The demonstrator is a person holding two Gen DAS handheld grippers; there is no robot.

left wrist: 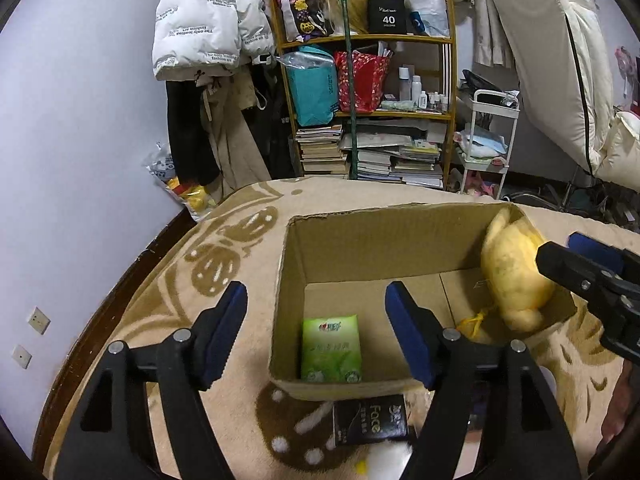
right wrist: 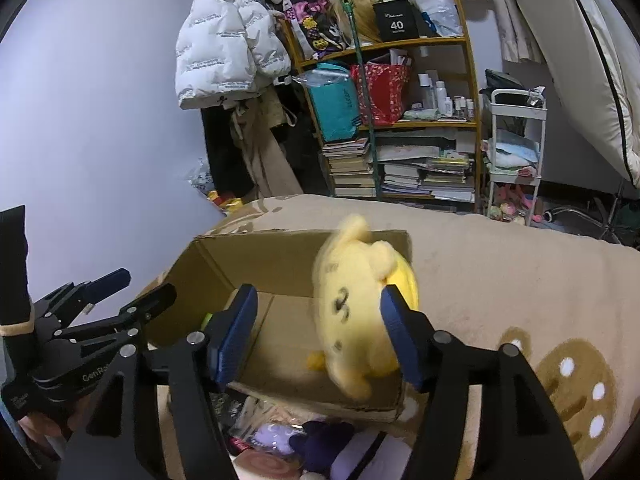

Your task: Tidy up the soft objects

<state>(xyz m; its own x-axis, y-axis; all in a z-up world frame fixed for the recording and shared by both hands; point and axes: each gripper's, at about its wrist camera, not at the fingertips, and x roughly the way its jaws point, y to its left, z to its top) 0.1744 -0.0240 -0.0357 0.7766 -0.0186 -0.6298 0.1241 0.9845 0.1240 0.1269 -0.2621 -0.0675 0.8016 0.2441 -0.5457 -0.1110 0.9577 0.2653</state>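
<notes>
Ahead of both jaw pairs: beige patterned blanket (left wrist: 248, 200) under an open cardboard box (left wrist: 360, 240). Beyond the right gripper (right wrist: 316, 336), jaws spread wide, yellow plush toy (right wrist: 352, 312) blurred over the box's right end, against the right pad (right wrist: 400, 344), clear of the left one. Between the widely parted jaws of the left gripper (left wrist: 316, 332), empty: green tissue pack (left wrist: 331, 350) flat on the box floor. Just short of the box wall, black "Face" packet (left wrist: 370, 420).

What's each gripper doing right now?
Left gripper: open, holding nothing, above the cardboard box.
Right gripper: open; yellow plush toy between its fingers, over the box.
</notes>
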